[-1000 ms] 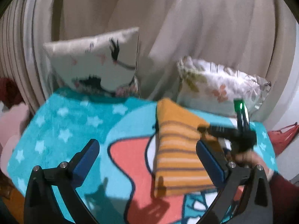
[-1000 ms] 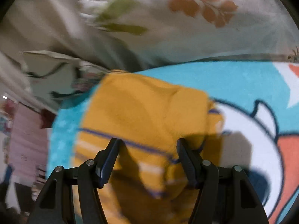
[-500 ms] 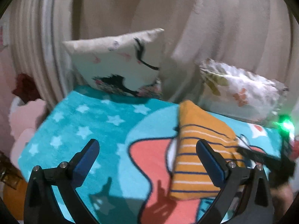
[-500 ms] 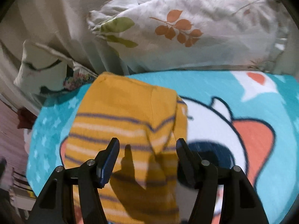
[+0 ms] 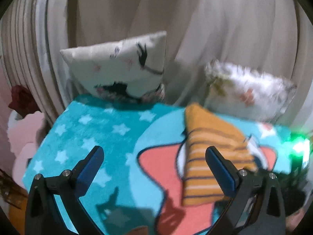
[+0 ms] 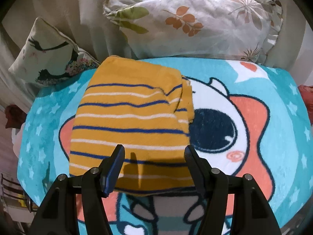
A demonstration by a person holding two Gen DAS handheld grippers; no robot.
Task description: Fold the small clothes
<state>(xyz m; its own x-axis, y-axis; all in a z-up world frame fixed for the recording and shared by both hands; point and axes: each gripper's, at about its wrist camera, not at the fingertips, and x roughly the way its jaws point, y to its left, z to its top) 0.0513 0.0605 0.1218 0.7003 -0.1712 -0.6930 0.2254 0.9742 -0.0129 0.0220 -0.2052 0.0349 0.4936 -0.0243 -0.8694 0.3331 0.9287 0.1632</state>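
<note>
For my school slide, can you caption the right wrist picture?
Open right gripper above a folded yellow striped garment on a cartoon blanket.

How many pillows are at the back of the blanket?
2: the bird-print pillow at the back left, and the leaf-print pillow at the back right, just behind the folded striped garment. None seems hidden.

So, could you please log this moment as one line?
left gripper: open | right gripper: open | folded mustard-yellow striped knit garment: released on teal cartoon blanket
</note>
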